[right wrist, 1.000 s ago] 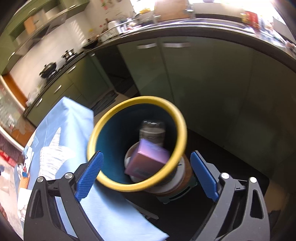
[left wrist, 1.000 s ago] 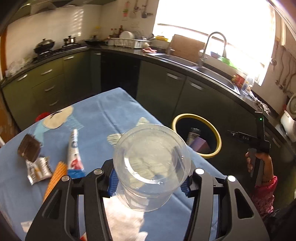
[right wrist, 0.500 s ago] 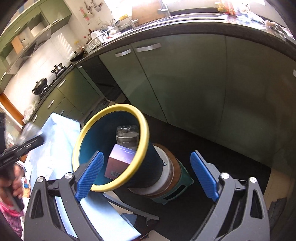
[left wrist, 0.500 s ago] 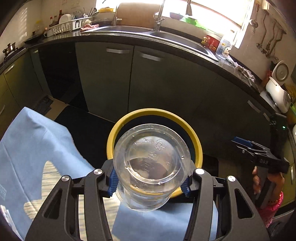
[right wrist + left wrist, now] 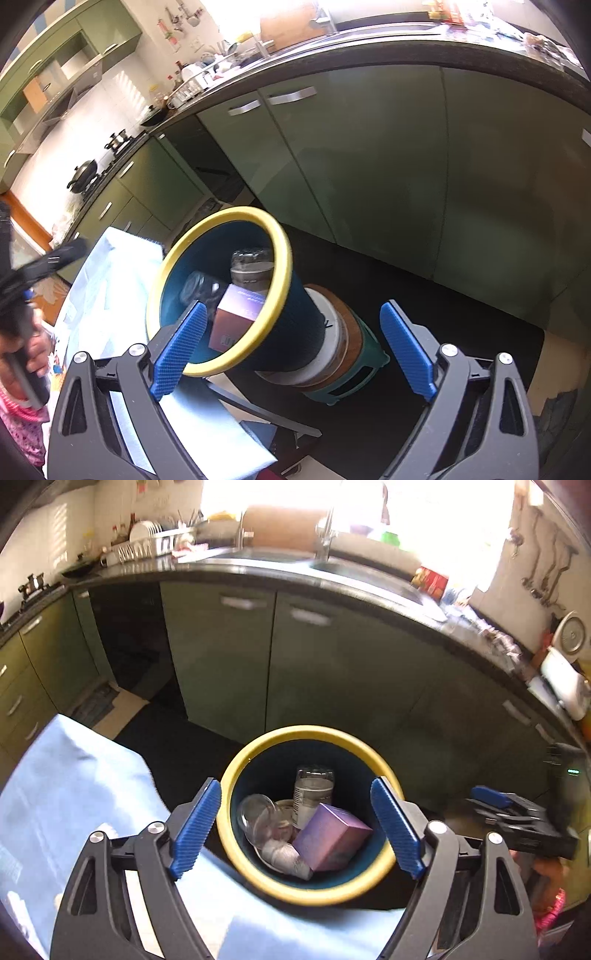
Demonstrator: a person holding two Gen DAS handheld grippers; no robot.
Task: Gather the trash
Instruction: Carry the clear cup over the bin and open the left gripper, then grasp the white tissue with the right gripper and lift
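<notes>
left gripper (image 5: 295, 827): fingers apart, empty, directly over yellow-rimmed bin (image 5: 258, 753)
clear cup (image 5: 258, 818): lying inside bin, beside purple box (image 5: 332, 836)
right gripper (image 5: 291, 352): fingers apart, empty, farther from blue-clothed table (image 5: 74, 775)

The left wrist view looks steeply down from close above into the yellow-rimmed bin (image 5: 310, 895) beside the blue tablecloth (image 5: 74, 794), while the right wrist view faces the same bin (image 5: 280, 266) obliquely from its right, both backed by green cabinets (image 5: 221, 657)
</notes>
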